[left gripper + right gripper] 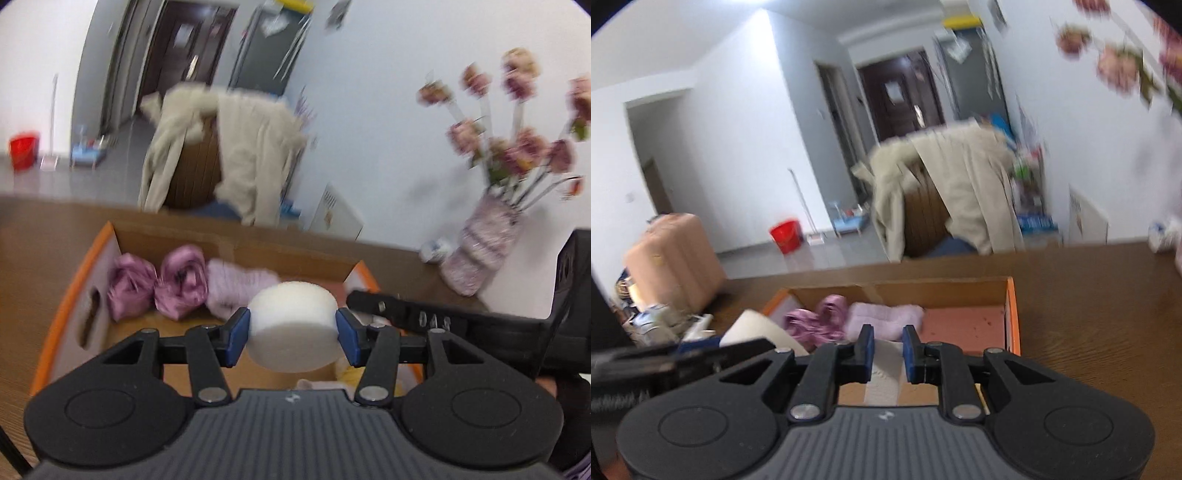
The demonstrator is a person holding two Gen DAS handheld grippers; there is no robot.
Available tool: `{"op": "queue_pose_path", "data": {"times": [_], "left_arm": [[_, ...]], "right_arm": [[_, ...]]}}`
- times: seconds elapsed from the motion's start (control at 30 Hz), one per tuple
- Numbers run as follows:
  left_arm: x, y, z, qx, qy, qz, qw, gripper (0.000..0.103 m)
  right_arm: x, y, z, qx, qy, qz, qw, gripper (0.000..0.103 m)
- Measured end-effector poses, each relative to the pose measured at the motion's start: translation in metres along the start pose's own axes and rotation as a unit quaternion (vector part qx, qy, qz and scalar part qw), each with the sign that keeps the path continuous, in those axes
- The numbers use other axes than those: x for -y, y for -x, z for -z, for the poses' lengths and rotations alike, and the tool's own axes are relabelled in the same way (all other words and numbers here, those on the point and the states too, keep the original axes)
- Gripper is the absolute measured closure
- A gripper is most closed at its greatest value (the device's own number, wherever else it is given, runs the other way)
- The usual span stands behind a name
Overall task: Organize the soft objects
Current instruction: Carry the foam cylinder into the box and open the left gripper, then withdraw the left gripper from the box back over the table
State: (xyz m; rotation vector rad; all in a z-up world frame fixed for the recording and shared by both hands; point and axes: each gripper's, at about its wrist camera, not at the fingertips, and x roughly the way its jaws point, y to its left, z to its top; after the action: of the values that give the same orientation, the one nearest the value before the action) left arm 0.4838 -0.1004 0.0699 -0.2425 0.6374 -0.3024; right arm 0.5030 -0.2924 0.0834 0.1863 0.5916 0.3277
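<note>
An open cardboard box (pixel 236 242) with orange-edged flaps sits on the brown wooden table (pixel 1089 295) in front of me. Along its far wall lie two crumpled shiny pink cloths (pixel 131 286), side by side and touching, then a pale lilac knitted piece (pixel 236 286) right next to them. The right part of the box floor is bare and reddish.

My left tongs (pixel 293 334) are clamped on a white foam disc (pixel 293 325), blue pads pressing its sides, held above the box. My right tongs (pixel 888 349) stand over the near part of the box with only a narrow gap between the pads; a white strip shows in that gap, but I cannot tell whether it is pinched or just lying below.

At the table's far right stands a vase of pink flowers (pixel 480 254). Beyond the table, a beige coat (pixel 960 184) hangs over a wooden chair, with a red bucket (pixel 786 234) on the grey floor and a dark door behind.
</note>
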Motion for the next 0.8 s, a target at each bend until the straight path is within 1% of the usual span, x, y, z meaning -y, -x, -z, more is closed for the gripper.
{"op": "queue_pose_path", "data": {"times": [0.07,0.13,0.27,0.37,0.4,0.43,0.5,0.53,0.57,0.7,0.8], "left_arm": [[0.000,-0.024,0.002,-0.017,0.000,-0.003,0.9998,0.051],[0.001,-0.043,0.002,-0.029,0.005,-0.002,0.9996,0.051],[0.008,-0.066,0.005,-0.041,0.008,-0.002,0.9991,0.051],[0.015,-0.082,0.013,-0.066,0.016,-0.002,0.9977,0.050],[0.017,-0.086,0.016,-0.074,0.017,-0.003,0.9971,0.050],[0.017,-0.086,0.018,-0.077,0.016,-0.002,0.9969,0.047],[0.017,-0.085,0.021,-0.077,0.017,0.004,0.9969,0.038],[0.017,-0.082,0.021,-0.076,0.015,0.006,0.9970,0.030],[0.017,-0.078,0.020,-0.071,0.013,0.005,0.9974,0.028],[0.017,-0.053,0.010,-0.051,0.003,0.005,0.9987,0.027],[0.014,-0.022,0.001,-0.027,-0.003,-0.003,0.9996,0.022]], "right_arm": [[0.011,-0.028,-0.005,-0.023,-0.019,-0.002,1.000,0.085],[0.019,-0.049,-0.006,-0.045,-0.032,0.005,0.998,0.085],[0.022,-0.069,-0.003,-0.052,-0.030,0.023,0.998,0.083],[0.025,-0.074,-0.004,-0.052,-0.030,0.029,0.998,0.075],[0.026,-0.075,-0.004,-0.053,-0.030,0.030,0.998,0.065],[0.026,-0.074,-0.004,-0.053,-0.028,0.029,0.998,0.057],[0.026,-0.071,-0.005,-0.046,-0.028,0.035,0.998,0.057],[0.027,-0.067,-0.006,-0.045,-0.026,0.036,0.998,0.057],[0.026,-0.064,-0.007,-0.043,-0.024,0.036,0.998,0.057],[0.021,-0.045,-0.012,-0.032,-0.013,0.041,0.999,0.057],[0.015,-0.025,-0.016,-0.023,-0.008,0.043,0.999,0.055]]}}
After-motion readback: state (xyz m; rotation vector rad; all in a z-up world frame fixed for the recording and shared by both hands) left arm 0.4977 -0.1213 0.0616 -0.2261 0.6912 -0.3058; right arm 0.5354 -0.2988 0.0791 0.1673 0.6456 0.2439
